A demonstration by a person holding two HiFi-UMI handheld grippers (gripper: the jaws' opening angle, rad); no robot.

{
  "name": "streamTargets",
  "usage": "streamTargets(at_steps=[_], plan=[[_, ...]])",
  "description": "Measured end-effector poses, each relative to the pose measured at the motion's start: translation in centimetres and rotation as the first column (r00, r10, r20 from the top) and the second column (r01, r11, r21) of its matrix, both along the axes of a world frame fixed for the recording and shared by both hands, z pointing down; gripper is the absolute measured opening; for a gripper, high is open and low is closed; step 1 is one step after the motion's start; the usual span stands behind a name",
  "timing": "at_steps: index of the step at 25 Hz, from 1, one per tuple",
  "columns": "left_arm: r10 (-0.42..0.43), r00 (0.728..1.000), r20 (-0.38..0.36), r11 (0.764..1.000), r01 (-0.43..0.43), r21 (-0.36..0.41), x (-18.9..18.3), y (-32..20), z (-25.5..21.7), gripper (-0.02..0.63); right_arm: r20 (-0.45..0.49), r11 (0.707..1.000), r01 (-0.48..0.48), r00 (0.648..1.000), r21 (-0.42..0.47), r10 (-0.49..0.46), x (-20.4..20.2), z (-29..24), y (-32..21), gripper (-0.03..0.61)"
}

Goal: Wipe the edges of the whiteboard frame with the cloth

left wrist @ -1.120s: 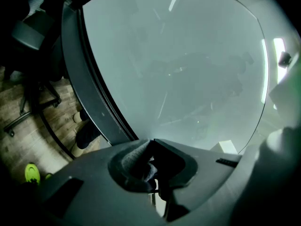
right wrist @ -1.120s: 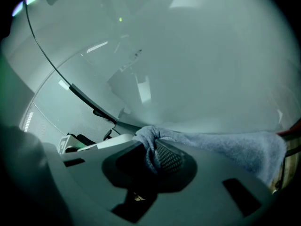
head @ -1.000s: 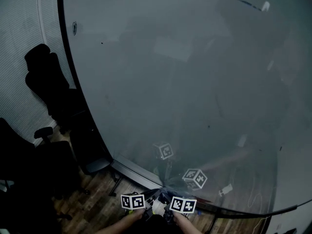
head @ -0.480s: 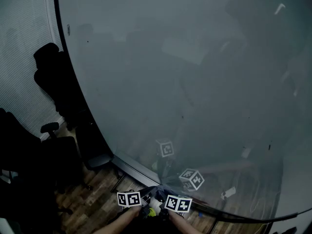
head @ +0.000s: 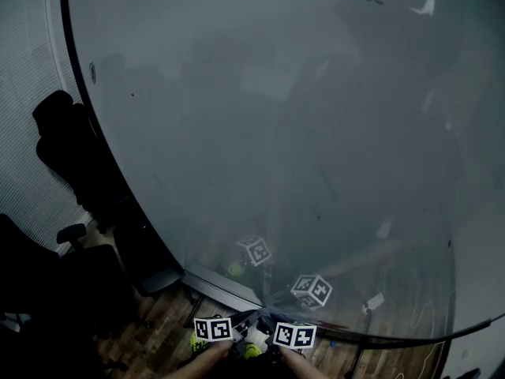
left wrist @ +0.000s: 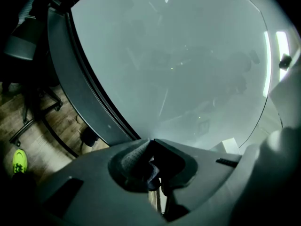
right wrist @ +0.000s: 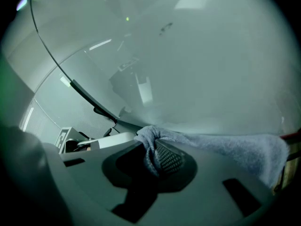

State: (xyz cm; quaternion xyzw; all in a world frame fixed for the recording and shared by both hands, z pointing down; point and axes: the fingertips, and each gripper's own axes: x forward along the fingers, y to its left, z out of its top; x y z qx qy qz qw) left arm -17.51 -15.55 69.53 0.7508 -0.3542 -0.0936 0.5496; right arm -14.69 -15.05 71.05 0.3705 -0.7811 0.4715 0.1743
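Observation:
The big grey whiteboard (head: 300, 133) fills the head view; its dark frame (head: 102, 152) runs down the left side and along the bottom. Both grippers sit together at the board's lower edge. The left gripper (head: 234, 328) is shut on one end of the grey cloth (left wrist: 142, 165), close to the frame (left wrist: 89, 102). The right gripper (head: 272, 329) is shut on the other end of the cloth (right wrist: 157, 149), and the loose part (right wrist: 244, 149) trails to the right along the board's bottom edge (right wrist: 89, 100).
Black office chairs (head: 67, 144) stand left of the board, another (head: 75, 275) lower down, on a wooden floor (head: 162, 322). A chair base (left wrist: 33, 112) shows in the left gripper view. A yellow-green object (left wrist: 19, 160) lies low on the floor.
The head view has shifted a little. Both grippers stay side by side at the board's lower edge, still holding the cloth.

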Motion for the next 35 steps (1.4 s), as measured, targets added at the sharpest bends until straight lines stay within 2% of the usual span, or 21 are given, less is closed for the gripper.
streamTargets(at_steps=[8,17,35], plan=[[0.077,0.997,-0.005,0.997,-0.077,-0.019,-1.6,-1.2,0.0,0.035,-0.028,0.999,-0.043,0.999,-0.010,0.043,-1.7,-0.2,-1.0,0.069],[0.163,0.986,0.028,0.987,-0.163,-0.008,-2.3,-1.3,0.4,0.035,-0.049,0.998,-0.064,0.997,-0.014,0.063,-2.5,0.2,-1.0,0.069],[0.179,0.981,0.067,0.984,-0.180,-0.003,-7.1,-2.7,1.1,0.035,-0.039,0.998,-0.057,0.998,-0.021,0.057,-7.3,0.8,-2.6,0.069]])
